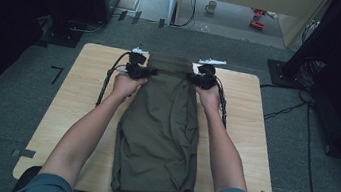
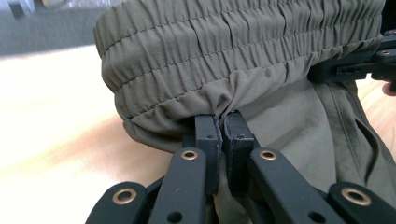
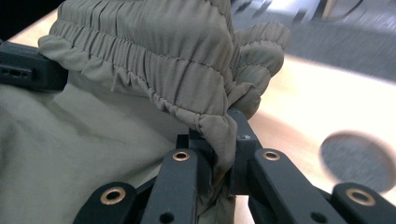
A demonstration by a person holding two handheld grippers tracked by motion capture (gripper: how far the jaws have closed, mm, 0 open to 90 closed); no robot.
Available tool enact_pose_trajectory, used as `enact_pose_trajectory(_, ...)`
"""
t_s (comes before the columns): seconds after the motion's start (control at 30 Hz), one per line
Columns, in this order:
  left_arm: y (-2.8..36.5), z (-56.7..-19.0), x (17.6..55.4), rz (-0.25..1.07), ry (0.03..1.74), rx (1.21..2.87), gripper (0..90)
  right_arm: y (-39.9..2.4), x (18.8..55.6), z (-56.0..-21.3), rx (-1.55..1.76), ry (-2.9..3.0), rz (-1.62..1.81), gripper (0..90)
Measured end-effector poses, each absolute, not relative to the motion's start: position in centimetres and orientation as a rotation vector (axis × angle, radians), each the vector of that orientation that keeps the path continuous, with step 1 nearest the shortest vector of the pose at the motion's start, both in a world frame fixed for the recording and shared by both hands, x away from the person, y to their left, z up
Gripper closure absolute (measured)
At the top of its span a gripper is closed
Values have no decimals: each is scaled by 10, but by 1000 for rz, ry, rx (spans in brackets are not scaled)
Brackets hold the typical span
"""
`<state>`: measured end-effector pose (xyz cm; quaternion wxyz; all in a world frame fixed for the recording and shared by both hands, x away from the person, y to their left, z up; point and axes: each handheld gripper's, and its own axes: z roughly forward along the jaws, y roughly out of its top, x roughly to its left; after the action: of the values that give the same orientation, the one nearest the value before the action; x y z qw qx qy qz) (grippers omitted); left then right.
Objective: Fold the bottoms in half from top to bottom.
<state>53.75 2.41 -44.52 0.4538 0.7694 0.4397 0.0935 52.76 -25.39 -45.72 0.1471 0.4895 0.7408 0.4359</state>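
Observation:
An olive-green garment [image 1: 160,135] with an elastic waistband lies lengthwise on the light wooden table [image 1: 77,98], waistband at the far end. My left gripper [image 1: 149,72] is at the waistband's far left corner. In the left gripper view the left gripper [image 2: 223,123] is shut on a pinch of the gathered waistband [image 2: 233,42], with the right gripper's black jaw [image 2: 355,65] at the far side. My right gripper [image 1: 192,78] is at the far right corner. In the right gripper view the right gripper [image 3: 219,126] is shut on a fold of the waistband [image 3: 140,42], which is lifted off the table.
Bare wood lies on both sides of the garment. Beyond the table on the grey floor are a mug [image 1: 211,7] and red items [image 1: 257,18]. Black stands and cables [image 1: 287,110] flank the table. A cable trails from each gripper along the forearms.

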Motion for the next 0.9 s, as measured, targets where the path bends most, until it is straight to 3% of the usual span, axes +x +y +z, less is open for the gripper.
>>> enact_pose_trajectory(0.3, 29, -389, 543, 344, 994, 1837, 882, -252, 532, -399, 1237, 1973, 1364, 832)
enact_pose_trajectory(0.9, 41, -418, 485, 269, 953, 1924, 881, -248, 483, -425, 1258, 2121, 1314, 832)
